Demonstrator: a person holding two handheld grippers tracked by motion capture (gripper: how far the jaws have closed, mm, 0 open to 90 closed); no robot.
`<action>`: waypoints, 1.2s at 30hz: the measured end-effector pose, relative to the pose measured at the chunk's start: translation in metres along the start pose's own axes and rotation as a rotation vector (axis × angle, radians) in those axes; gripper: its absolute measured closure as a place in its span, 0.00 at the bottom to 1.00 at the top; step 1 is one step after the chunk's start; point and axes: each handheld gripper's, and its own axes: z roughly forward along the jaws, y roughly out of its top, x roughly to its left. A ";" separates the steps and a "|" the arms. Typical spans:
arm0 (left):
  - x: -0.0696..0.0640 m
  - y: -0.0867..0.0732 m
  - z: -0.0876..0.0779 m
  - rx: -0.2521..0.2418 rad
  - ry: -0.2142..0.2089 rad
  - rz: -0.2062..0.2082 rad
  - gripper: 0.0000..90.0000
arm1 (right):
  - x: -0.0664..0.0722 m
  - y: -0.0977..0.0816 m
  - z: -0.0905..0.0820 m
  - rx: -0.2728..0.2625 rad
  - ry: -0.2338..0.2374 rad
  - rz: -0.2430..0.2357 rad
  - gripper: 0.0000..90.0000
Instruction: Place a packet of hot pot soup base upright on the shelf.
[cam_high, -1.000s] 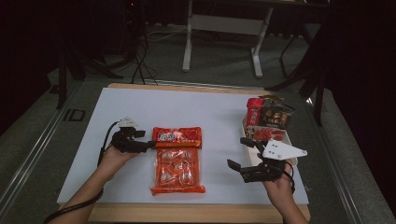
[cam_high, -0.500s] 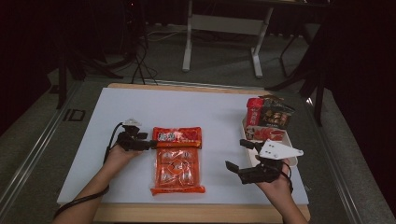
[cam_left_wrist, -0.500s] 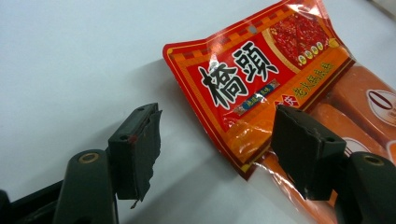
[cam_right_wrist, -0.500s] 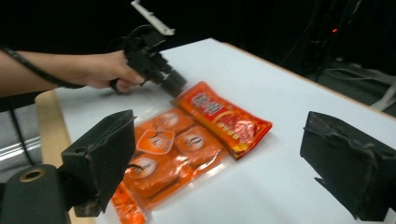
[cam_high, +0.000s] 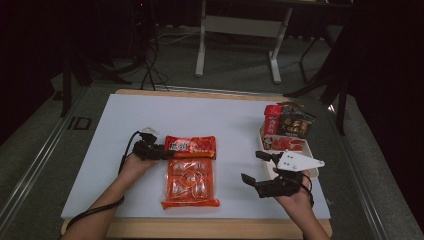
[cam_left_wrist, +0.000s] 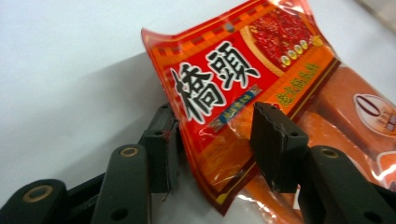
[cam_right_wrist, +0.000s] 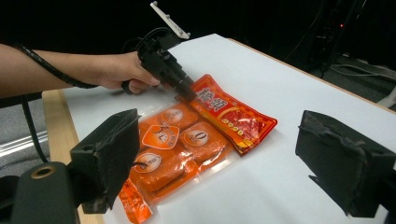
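A red packet with Chinese lettering lies flat on the white table, overlapping the far end of a clear pack of orange pieces. My left gripper is low at the red packet's left corner. In the left gripper view that corner sits between the jaws of the left gripper, which have just been closing; a gap still shows at the pads, so it is open. My right gripper hovers open to the right of the packs, nothing between its fingers.
A white tray with several snack packets stands at the right edge of the table, just beyond my right hand. A wooden edge runs along the front. Bare white table surface lies behind the packs.
My left gripper has slid right and down onto the red packet's left corner, and its jaws stand narrower. The right gripper has kept still.
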 end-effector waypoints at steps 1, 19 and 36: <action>0.000 0.000 0.000 0.000 0.001 -0.004 0.59 | 0.000 0.000 0.000 -0.002 -0.002 0.001 0.15; -0.009 0.009 0.010 0.047 -0.041 -0.003 0.99 | -0.001 -0.001 0.003 0.012 0.007 0.001 0.16; -0.039 0.032 -0.021 -0.064 -0.007 0.098 0.99 | -0.003 0.004 0.001 -0.003 0.005 0.031 0.19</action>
